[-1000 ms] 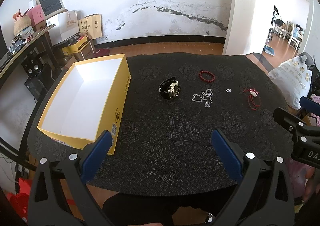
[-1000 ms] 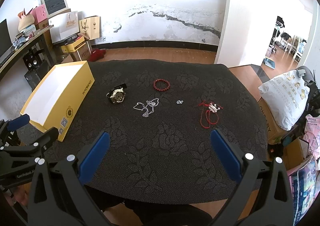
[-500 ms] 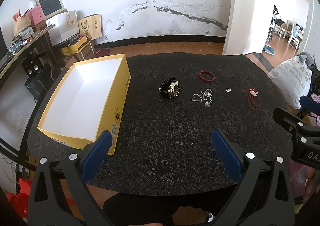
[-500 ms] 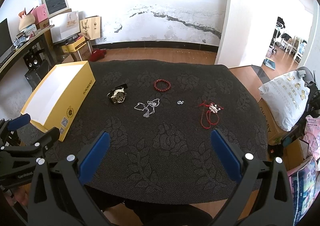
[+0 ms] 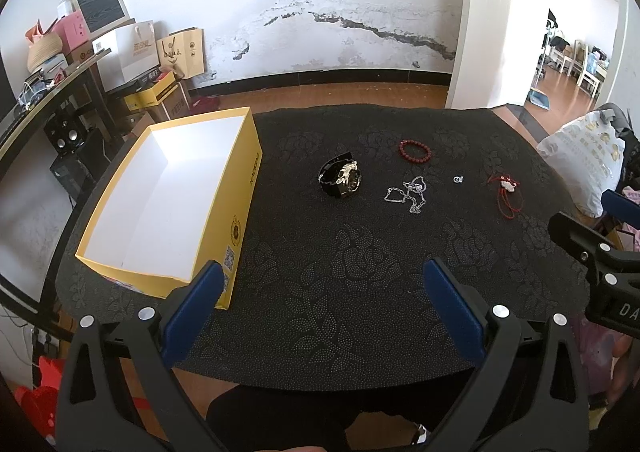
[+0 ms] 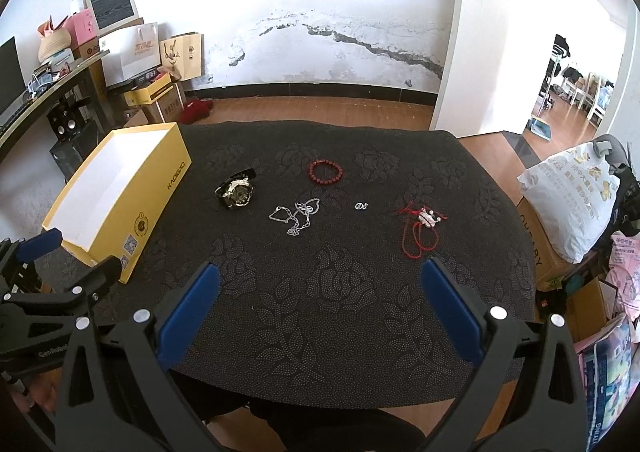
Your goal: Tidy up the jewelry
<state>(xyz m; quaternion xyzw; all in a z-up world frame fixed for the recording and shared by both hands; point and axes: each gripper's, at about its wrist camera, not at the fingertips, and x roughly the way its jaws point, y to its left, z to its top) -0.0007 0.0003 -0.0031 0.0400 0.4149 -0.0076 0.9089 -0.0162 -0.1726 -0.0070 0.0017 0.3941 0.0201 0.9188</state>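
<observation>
On the black patterned table lie a black-and-gold watch (image 5: 340, 178) (image 6: 236, 193), a red bead bracelet (image 5: 415, 150) (image 6: 325, 171), a tangled silver chain (image 5: 408, 193) (image 6: 296, 215), a small silver ring (image 5: 458, 179) (image 6: 361, 205) and a red cord necklace (image 5: 507, 193) (image 6: 421, 230). An open yellow box (image 5: 244, 207) (image 6: 158, 187) with a white inside stands at the left. My left gripper (image 5: 320, 284) is open near the front edge, well short of the jewelry. My right gripper (image 6: 320, 284) is open too, with nothing between its fingers.
A desk with speakers and bags (image 5: 60, 67) stands at the far left. A white sack (image 6: 572, 195) and cardboard boxes (image 6: 536, 256) crowd the table's right side. A white door (image 5: 486, 19) stands open at the back right. Dark-clothed legs show under the front edge.
The right wrist view has crept slightly forward; the jewelry and box have not moved. Both grippers stay open.
</observation>
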